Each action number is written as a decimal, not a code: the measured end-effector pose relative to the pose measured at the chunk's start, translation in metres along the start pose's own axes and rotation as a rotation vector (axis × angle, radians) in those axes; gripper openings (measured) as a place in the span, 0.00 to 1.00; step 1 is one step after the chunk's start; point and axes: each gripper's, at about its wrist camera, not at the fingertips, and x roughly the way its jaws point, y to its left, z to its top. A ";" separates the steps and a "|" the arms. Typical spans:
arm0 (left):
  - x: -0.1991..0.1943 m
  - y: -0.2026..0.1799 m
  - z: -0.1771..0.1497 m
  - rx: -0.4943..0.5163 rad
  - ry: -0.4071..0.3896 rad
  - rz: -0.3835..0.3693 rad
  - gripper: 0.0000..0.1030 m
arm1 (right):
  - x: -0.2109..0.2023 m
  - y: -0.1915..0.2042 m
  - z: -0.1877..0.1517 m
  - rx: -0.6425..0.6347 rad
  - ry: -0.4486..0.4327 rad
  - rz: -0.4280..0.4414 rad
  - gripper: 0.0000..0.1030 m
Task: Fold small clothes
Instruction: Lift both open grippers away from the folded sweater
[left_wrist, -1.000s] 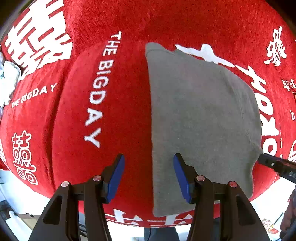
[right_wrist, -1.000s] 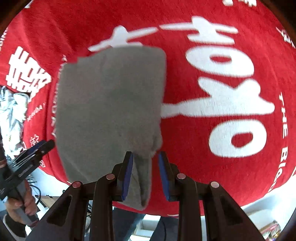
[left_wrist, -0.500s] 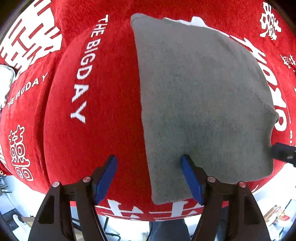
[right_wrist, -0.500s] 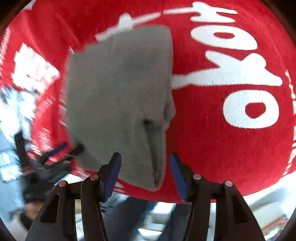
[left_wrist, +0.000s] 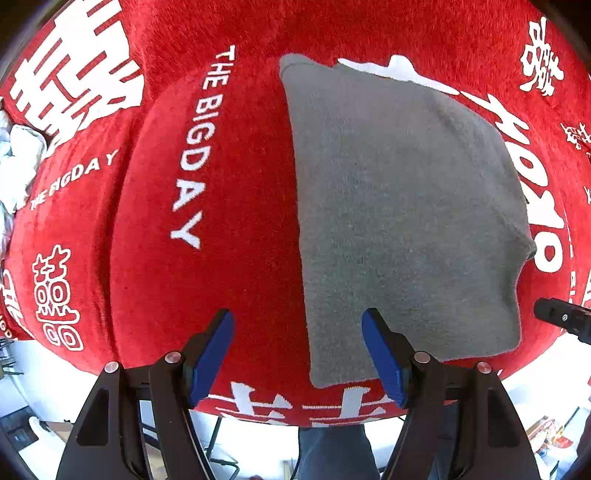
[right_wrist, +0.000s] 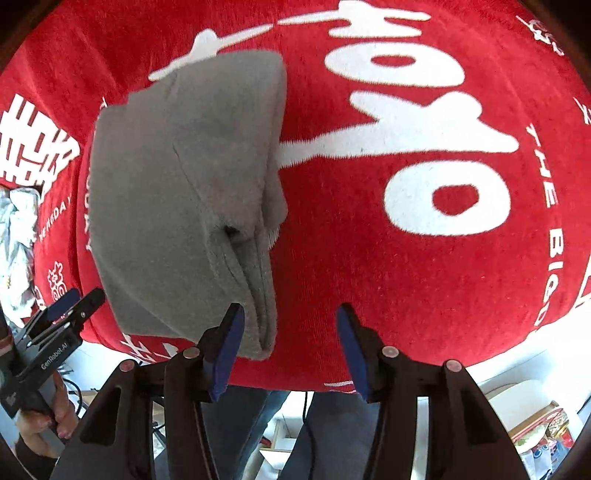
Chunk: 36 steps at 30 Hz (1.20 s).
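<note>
Lying flat on the red cloth (left_wrist: 229, 280), the grey garment (left_wrist: 399, 221) is folded into a compact stack near the cloth's front edge. The red cloth covers the table and carries large white lettering and characters.

Left gripper (left_wrist: 297, 350): jaws stand wide apart above the cloth. The garment's left edge runs down between the two blue pads (left_wrist: 212, 354). The right-hand pad overlaps the grey fabric in the left wrist view; the left-hand pad is over bare red cloth. Neither pad presses on the garment, and nothing is held.

Right gripper (right_wrist: 291, 349): jaws stand roughly half open. The garment's right front corner, where several folded layers show as stacked edges, lies just beside the left-hand blue pad (right_wrist: 229, 350). Whether that pad touches the fabric cannot be told. The right-hand pad is over bare red cloth, well clear of the garment. Nothing is gripped.

In the right wrist view the left gripper appears at the garment's left front corner, carried by a hand (right_wrist: 44, 417). A crumpled pale cloth (right_wrist: 16, 236) lies at the red cloth's left edge, well apart from the grey garment. A person's legs in blue trousers (right_wrist: 332, 424) stand beyond the front edge.
</note>
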 end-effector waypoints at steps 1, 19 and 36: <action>-0.003 0.001 0.000 -0.002 -0.002 0.004 0.71 | -0.004 0.002 0.000 0.003 -0.004 0.003 0.56; -0.063 0.004 -0.001 -0.031 -0.021 0.027 0.99 | -0.069 0.043 0.000 -0.059 -0.102 -0.030 0.80; -0.116 0.002 0.017 -0.034 -0.099 0.080 0.99 | -0.116 0.074 -0.007 -0.093 -0.191 -0.129 1.00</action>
